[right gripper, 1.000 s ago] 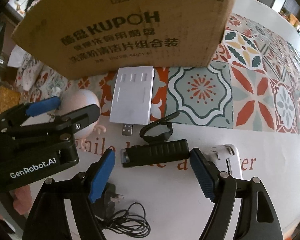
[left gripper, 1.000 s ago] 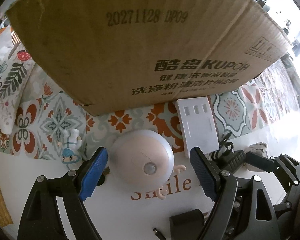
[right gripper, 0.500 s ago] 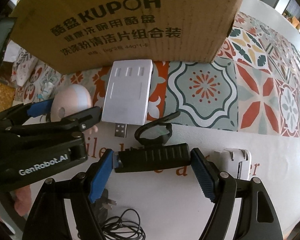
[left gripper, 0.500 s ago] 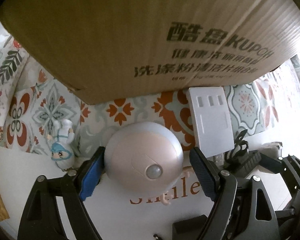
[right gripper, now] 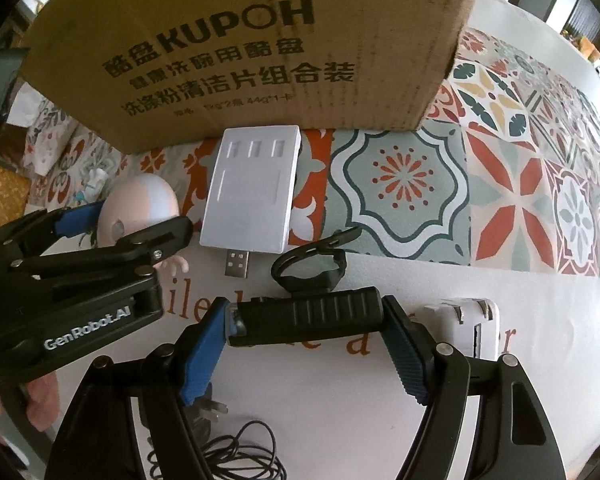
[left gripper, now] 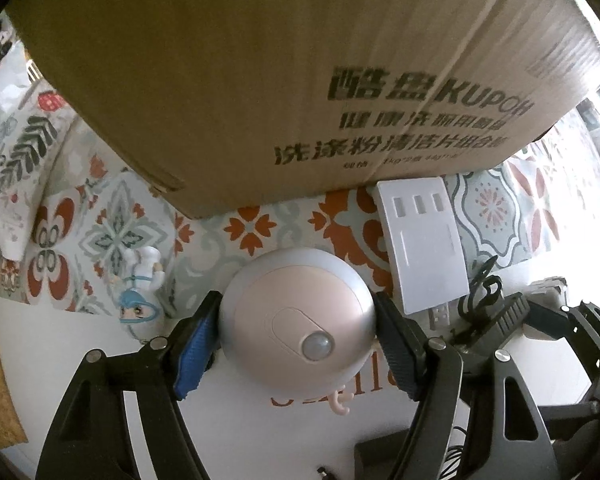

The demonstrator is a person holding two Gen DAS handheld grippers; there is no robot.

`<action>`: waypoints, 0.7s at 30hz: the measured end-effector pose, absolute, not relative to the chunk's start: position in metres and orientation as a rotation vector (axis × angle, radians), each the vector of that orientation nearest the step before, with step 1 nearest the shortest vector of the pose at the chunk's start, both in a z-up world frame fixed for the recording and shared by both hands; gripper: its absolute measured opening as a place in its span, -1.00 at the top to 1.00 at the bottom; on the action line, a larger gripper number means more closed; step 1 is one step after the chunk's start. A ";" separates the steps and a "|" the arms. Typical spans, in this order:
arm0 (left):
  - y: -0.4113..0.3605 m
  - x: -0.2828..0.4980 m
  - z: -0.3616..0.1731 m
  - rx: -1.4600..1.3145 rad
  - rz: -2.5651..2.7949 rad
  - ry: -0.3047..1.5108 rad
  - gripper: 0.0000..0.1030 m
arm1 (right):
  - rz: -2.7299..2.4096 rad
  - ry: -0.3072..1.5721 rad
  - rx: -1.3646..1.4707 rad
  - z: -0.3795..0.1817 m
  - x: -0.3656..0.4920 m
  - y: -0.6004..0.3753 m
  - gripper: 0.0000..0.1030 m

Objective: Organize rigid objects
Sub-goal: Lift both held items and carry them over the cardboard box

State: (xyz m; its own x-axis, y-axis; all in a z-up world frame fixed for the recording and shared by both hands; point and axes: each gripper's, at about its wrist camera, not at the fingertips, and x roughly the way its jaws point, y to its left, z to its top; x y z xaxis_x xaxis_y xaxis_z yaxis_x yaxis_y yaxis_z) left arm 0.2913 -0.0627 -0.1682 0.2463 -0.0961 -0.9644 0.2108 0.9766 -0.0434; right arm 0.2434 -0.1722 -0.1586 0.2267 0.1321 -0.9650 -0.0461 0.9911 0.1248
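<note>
The left gripper [left gripper: 296, 332] has just been closing, and its fingers [left gripper: 194, 350] now press on both sides of the round silver-and-pink dome light [left gripper: 298, 320], grasping it where it sits on the white worktop [right gripper: 340, 392]. Just left of it a small toy figure in white with a blue mask [left gripper: 140, 292] lies on the patterned tile-print cloth [right gripper: 512, 184].

The right gripper [right gripper: 304, 344] has also just been closing; its fingers [right gripper: 204, 354] touch both ends of the black ribbed bar-shaped device [right gripper: 308, 314], which lies crosswise on the worktop, so it is clenched on that device. A black strap loop [right gripper: 308, 264] sits just beyond it.

Farther off, a flat white box with a USB plug [right gripper: 252, 192] lies against the foot of the big brown cardboard carton printed KUPOH [right gripper: 236, 48]. A white plug adapter [right gripper: 468, 324] rests right of the black device. Near the right gripper's base lie a black charger with coiled cable [right gripper: 236, 444].
</note>
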 end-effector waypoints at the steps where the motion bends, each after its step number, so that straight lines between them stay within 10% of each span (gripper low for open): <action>1: -0.061 0.289 -0.165 0.116 -0.208 1.293 -0.43 | 0.119 1.335 0.078 -0.158 0.243 -0.173 -0.45; 21: -0.034 0.254 -0.085 0.139 -0.201 1.150 -0.43 | 0.122 1.192 0.076 -0.102 0.238 -0.184 -0.45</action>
State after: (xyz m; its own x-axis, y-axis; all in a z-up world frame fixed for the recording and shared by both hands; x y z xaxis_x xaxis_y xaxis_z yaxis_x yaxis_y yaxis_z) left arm 0.2541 -0.0342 -0.0846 0.3934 -0.0870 -0.9152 0.2287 0.9735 0.0058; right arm 0.2382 -0.1843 -0.1025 0.3639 0.1346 -0.9216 -0.0549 0.9909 0.1231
